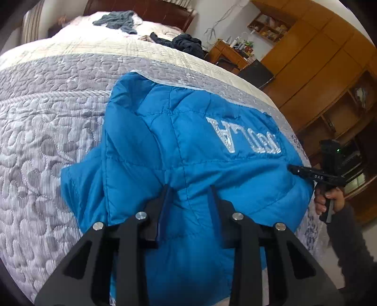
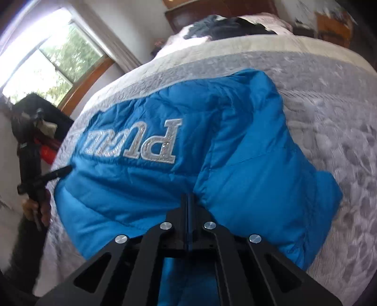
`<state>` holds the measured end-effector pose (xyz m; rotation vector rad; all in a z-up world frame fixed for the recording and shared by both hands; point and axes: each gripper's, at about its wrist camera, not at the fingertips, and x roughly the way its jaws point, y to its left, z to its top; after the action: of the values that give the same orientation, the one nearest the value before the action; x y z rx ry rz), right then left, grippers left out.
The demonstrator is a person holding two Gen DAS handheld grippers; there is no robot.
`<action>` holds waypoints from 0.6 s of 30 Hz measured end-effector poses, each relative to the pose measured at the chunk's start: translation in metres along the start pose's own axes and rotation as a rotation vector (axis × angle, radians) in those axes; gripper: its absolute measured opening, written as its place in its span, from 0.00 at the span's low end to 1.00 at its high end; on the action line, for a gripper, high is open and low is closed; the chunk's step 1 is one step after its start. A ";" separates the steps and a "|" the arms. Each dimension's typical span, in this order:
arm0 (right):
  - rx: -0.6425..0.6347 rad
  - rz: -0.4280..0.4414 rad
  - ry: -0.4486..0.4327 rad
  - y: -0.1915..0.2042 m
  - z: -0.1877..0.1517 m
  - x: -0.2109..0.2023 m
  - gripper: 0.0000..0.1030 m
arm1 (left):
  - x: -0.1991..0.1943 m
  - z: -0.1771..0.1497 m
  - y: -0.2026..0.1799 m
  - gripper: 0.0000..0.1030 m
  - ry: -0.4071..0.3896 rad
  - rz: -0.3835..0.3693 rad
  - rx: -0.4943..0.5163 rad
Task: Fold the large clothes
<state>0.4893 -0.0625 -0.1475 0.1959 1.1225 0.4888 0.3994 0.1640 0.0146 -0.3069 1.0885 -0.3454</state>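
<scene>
A blue quilted jacket [image 1: 165, 131] with silver lettering lies spread on the bed, its near part bunched up. My left gripper [image 1: 189, 188] is open, and its fingers straddle a puffy fold at the jacket's near edge. My right gripper [image 2: 187, 196] is shut on a fold of the jacket [image 2: 235, 146] at the near edge. In the left wrist view, the right gripper [image 1: 292, 168] shows at the jacket's right edge with a hand [image 1: 329, 200] on its grip. From the right wrist view, the left gripper [image 2: 67, 170] touches the jacket's left edge.
The grey and white quilted bedspread [image 1: 47, 117] covers the bed. A grey garment [image 1: 117, 21] and dark clothes [image 1: 186, 43] lie near the headboard. Wooden wardrobes and shelves [image 1: 318, 70] stand right of the bed, and a window [image 2: 54, 54] is on the other side.
</scene>
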 end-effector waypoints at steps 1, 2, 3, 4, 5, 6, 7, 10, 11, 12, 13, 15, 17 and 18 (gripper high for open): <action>-0.011 -0.019 -0.018 0.007 -0.003 -0.011 0.05 | -0.014 0.000 0.001 0.36 -0.016 -0.006 -0.005; -0.021 -0.013 -0.045 0.015 -0.007 -0.023 0.06 | -0.029 -0.004 -0.007 0.38 -0.045 -0.034 -0.001; -0.030 0.021 -0.071 0.025 -0.012 -0.036 0.07 | -0.048 -0.012 -0.020 0.39 -0.076 -0.076 0.030; -0.046 0.050 -0.096 0.037 -0.020 -0.049 0.07 | -0.056 -0.018 -0.030 0.41 -0.086 -0.099 0.049; -0.059 0.064 -0.111 0.045 -0.024 -0.054 0.08 | -0.061 -0.025 -0.041 0.42 -0.082 -0.129 0.069; -0.070 0.086 -0.114 0.053 -0.031 -0.057 0.08 | -0.056 -0.033 -0.054 0.42 -0.060 -0.158 0.092; -0.082 0.105 -0.100 0.063 -0.037 -0.052 0.08 | -0.045 -0.040 -0.065 0.42 -0.033 -0.150 0.125; -0.108 0.049 -0.032 0.070 -0.043 -0.011 0.04 | -0.006 -0.050 -0.065 0.41 0.035 -0.070 0.149; -0.103 0.033 -0.018 0.067 -0.044 -0.002 0.00 | 0.006 -0.052 -0.059 0.35 0.058 -0.063 0.131; -0.091 0.035 -0.007 0.065 -0.044 0.005 0.00 | 0.015 -0.053 -0.054 0.31 0.069 -0.054 0.120; -0.068 0.050 0.005 0.060 -0.044 0.008 0.00 | 0.017 -0.053 -0.051 0.30 0.075 -0.052 0.114; -0.045 0.053 0.004 0.059 -0.041 -0.002 0.03 | 0.006 -0.051 -0.054 0.34 0.067 -0.074 0.097; -0.040 0.068 -0.066 0.058 -0.043 -0.034 0.08 | -0.020 -0.054 -0.057 0.44 0.022 -0.147 0.084; -0.035 0.061 -0.088 0.054 -0.045 -0.045 0.08 | -0.028 -0.056 -0.058 0.45 0.012 -0.169 0.085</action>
<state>0.4182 -0.0399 -0.1091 0.2196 1.0238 0.5492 0.3302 0.1195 0.0369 -0.3218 1.0595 -0.5437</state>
